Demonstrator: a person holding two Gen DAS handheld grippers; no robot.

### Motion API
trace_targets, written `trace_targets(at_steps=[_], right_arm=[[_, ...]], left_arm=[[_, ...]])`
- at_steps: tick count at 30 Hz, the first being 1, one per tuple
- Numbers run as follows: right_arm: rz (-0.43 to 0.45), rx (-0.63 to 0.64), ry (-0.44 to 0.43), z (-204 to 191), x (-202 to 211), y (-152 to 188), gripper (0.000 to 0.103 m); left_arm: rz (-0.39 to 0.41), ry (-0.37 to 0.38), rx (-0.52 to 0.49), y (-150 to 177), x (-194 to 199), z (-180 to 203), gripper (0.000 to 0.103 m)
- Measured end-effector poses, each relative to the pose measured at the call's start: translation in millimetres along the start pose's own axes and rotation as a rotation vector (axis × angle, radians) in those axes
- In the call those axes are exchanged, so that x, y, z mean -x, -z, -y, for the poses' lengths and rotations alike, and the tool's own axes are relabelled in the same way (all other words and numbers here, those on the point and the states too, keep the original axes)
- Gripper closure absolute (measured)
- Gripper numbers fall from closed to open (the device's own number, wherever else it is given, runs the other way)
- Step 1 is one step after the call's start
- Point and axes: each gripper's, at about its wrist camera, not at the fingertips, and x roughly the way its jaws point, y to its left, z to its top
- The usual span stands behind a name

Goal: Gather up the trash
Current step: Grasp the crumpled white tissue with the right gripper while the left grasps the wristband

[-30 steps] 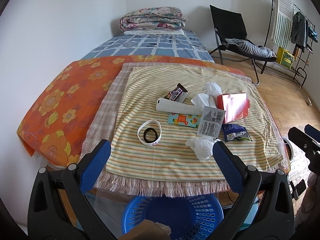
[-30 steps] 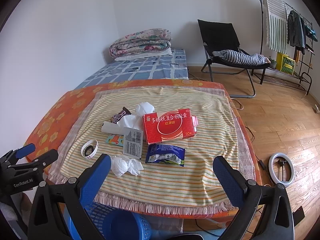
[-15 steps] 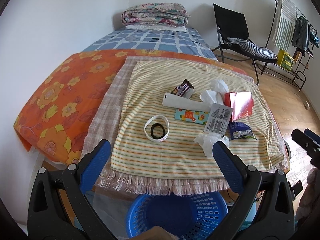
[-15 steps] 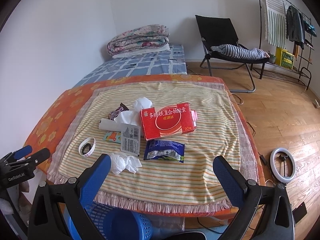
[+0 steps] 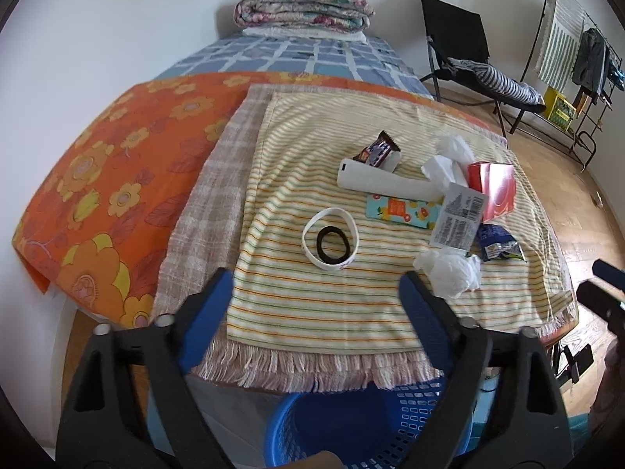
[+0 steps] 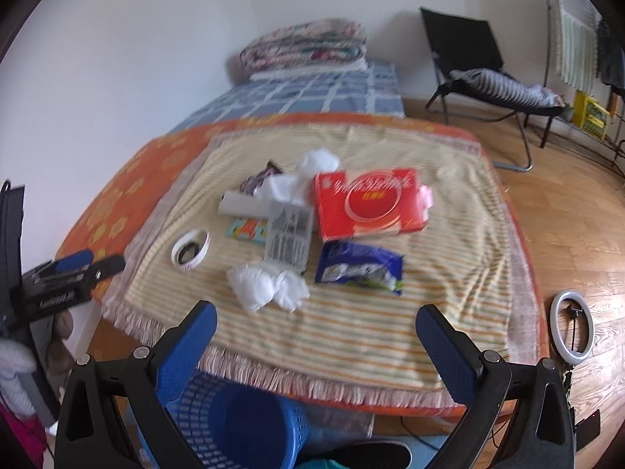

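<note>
Trash lies on a striped cloth on the bed: a crumpled white tissue, a blue snack wrapper, a red box, a barcode card, a white tube, a candy wrapper and a white tape ring. A blue basket stands on the floor below the bed's near edge. My left gripper is open and empty above the cloth's near edge. My right gripper is open and empty just short of the tissue.
Folded quilts lie at the bed's far end. A black folding chair and a drying rack stand on the wooden floor to the right. A ring light lies on the floor.
Both grippers have moved forward and lower toward the trash on the cloth. The right view is now blurred from motion. Both stay open.
</note>
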Motion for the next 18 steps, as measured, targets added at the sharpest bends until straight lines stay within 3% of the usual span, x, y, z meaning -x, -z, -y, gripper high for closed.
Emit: trace_targets(at_steps=[6, 11, 14, 17, 18], right_arm=[[-0.105, 0.021, -0.057, -18, -29, 4, 0.002], [-0.200, 0.006, -0.098, -28, -57, 2, 0.008], [-0.222, 0.013, -0.093, -35, -72, -4, 0.008], [-0.232, 0.011, -0.091, -38, -86, -12, 0.012], [-0.237, -0.001, -0.098, -39, -92, -14, 0.013]], left_arm=[[-0.034, -0.003, -0.008, -9, -24, -9, 0.041], [-0.074, 0.039, 0.020, -19, -44, -21, 0.044], [-0.111, 0.056, 0.044, -27, -59, -29, 0.056], [-0.165, 0.111, 0.086, -34, -77, -38, 0.058], [-0.180, 0.121, 0.097, -36, -82, -40, 0.062]])
